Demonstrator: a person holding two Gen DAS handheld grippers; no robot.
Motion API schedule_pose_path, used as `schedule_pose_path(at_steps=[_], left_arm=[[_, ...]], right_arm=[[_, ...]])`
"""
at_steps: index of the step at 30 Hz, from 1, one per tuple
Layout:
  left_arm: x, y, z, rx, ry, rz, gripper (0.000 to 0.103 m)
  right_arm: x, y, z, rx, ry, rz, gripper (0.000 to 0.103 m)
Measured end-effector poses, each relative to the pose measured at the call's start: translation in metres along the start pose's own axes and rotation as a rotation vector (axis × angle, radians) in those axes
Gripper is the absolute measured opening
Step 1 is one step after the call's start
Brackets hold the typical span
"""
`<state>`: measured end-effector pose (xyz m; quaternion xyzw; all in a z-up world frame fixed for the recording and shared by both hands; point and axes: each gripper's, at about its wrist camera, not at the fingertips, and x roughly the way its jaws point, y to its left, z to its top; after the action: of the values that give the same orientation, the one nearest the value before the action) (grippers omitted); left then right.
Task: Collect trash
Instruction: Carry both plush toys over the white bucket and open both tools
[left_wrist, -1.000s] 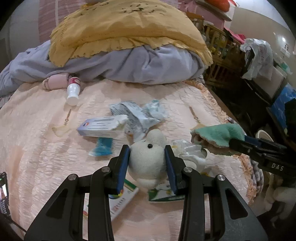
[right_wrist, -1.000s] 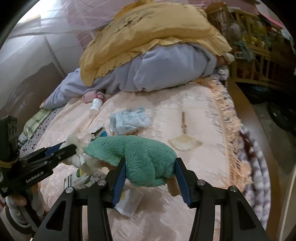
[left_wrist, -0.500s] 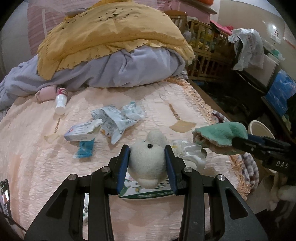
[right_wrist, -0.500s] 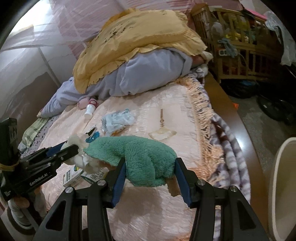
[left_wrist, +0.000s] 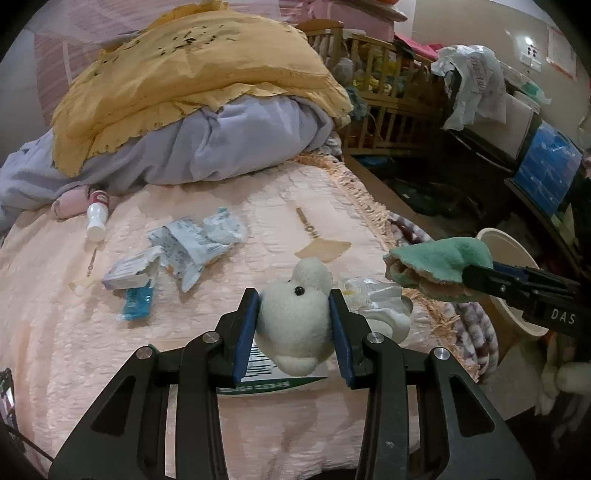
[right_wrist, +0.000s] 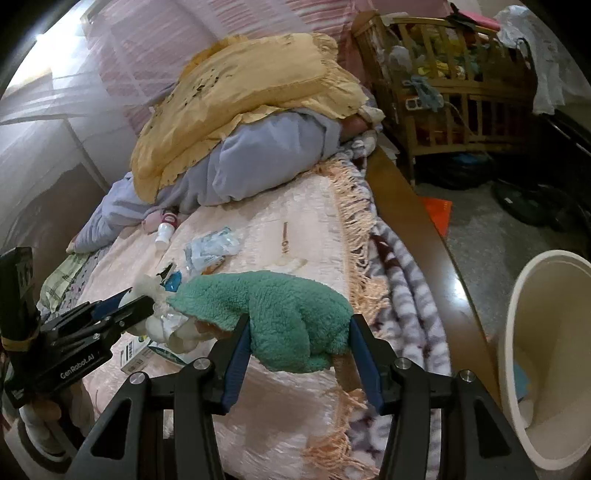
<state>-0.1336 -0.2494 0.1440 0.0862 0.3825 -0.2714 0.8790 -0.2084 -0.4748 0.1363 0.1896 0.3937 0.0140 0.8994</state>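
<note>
The left gripper is clenched on a small cream-white plush animal with a black bead eye, its blue pads pressing the fluffy body from both sides. The right gripper grips a mint-green fleece plush with a tan underside across its thick middle, one end drooping free toward the left gripper. Both toys hang in the air over the near edge of the peach quilted bedspread with its fringed hem.

Beside the bed, on the floor to the right, stands a tall cream plastic bin, its mouth tipped toward the right wrist camera; the green plush is nearer to it than the white one.

Both toys look light and very soft. The pile squashes under the pads, so I judge a hold across the fattest part safest; a pinch on an ear or limb could let them swing or slip out. Nothing about them seems fragile.

On the bedspread lie a crumpled white and blue printed foil wrapper, a torn pale cardboard carton, a small blue sachet, a wad of white tissue and a white bottle with a red band. The thin wrappers would likely need a pinch on a raised crease.
</note>
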Motion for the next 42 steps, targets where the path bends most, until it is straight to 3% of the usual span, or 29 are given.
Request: schedule_pose_path(at_steps=[19, 42], left_arm=[[0.016, -0.074, 0.009, 0.091, 0.013, -0.088, 0.036], [0.048, -0.179, 0.022, 0.195, 0.06, -0.208, 0.036]], right_arm=[[-0.04, -0.058, -0.012, 0.078, -0.035, -0.078, 0.051], [-0.099, -0.159, -0.034, 0.227, -0.098, -0.231, 0.051]])
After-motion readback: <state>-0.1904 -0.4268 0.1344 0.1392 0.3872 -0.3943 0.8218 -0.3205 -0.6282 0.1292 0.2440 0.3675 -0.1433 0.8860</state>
